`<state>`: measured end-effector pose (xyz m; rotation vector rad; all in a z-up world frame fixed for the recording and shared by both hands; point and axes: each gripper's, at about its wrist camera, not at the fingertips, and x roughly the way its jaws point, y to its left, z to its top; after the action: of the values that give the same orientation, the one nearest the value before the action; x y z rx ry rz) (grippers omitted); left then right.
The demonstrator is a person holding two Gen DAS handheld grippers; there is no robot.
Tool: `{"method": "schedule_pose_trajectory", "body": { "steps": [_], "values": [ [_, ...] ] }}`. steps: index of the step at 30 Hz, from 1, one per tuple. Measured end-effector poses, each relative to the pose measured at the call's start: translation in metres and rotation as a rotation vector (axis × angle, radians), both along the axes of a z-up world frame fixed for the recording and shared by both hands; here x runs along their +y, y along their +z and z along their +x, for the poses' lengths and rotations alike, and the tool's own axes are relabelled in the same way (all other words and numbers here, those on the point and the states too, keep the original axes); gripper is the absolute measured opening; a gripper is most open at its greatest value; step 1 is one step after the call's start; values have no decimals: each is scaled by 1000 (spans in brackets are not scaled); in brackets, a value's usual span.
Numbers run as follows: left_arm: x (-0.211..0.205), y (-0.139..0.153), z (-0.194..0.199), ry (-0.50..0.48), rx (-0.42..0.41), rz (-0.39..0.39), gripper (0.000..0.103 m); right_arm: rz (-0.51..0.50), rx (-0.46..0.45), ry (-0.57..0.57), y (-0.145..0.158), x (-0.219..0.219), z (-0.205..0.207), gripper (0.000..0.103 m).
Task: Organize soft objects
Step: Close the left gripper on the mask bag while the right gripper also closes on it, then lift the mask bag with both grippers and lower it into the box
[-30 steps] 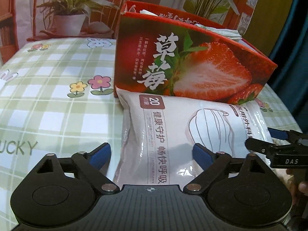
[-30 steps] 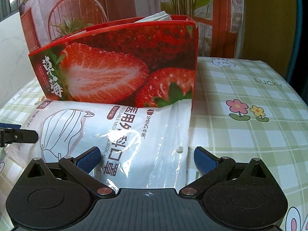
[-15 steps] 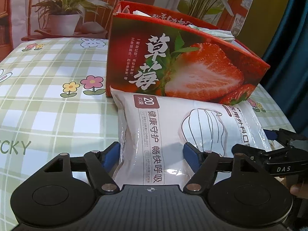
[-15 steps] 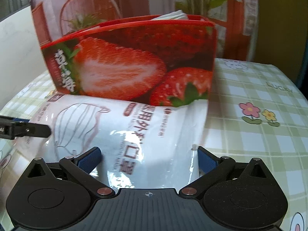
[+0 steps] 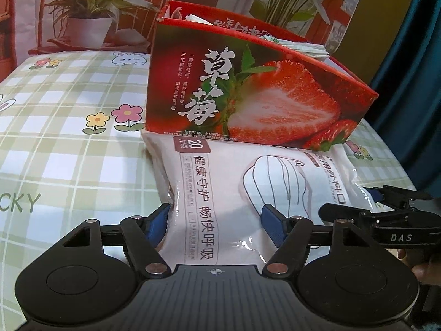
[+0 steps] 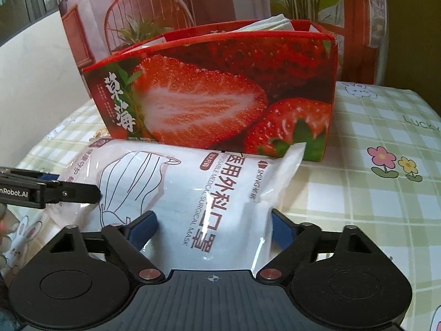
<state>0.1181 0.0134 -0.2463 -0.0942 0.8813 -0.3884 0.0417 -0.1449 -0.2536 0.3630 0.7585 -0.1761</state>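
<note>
A glossy, crinkled mask pack (image 5: pixel 242 190) lay flat on the checked cloth (image 5: pixel 69 149), its far edge against the stiff red strawberry box (image 5: pixel 259 96). The left gripper (image 5: pixel 216 220) pinched one end, pads denting the soft film. The right gripper (image 6: pixel 212 229) was closing on the other end, the pack between its jaws and touching both pads. Only the right view showed the pack's upturned corner; only the left showed white packets (image 5: pixel 297 45) heaped in the box.

The left gripper (image 5: pixel 216 222) is matte black, with blue pads (image 5: pixel 271 219) on angled linkage arms; silver rivets sit at the pivots; the right gripper (image 6: pixel 212 227) matches it; one side reads "DAS", another "nRobot.AI".
</note>
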Motion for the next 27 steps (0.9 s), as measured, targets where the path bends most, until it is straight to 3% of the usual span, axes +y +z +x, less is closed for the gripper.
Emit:
{"method": "schedule_pose_trajectory", "body": {
  "steps": [7, 19, 27],
  "values": [
    [8, 9, -8, 25, -19, -42, 73, 47, -21, -30, 6, -7, -9, 51],
    [10, 44, -27, -16, -125, -74, 69, 18, -139, -53, 42, -13, -31, 47],
    [1, 81, -22, -83, -221, -59, 68, -60, -211, -38, 80, -21, -36, 46]
  ]
}}
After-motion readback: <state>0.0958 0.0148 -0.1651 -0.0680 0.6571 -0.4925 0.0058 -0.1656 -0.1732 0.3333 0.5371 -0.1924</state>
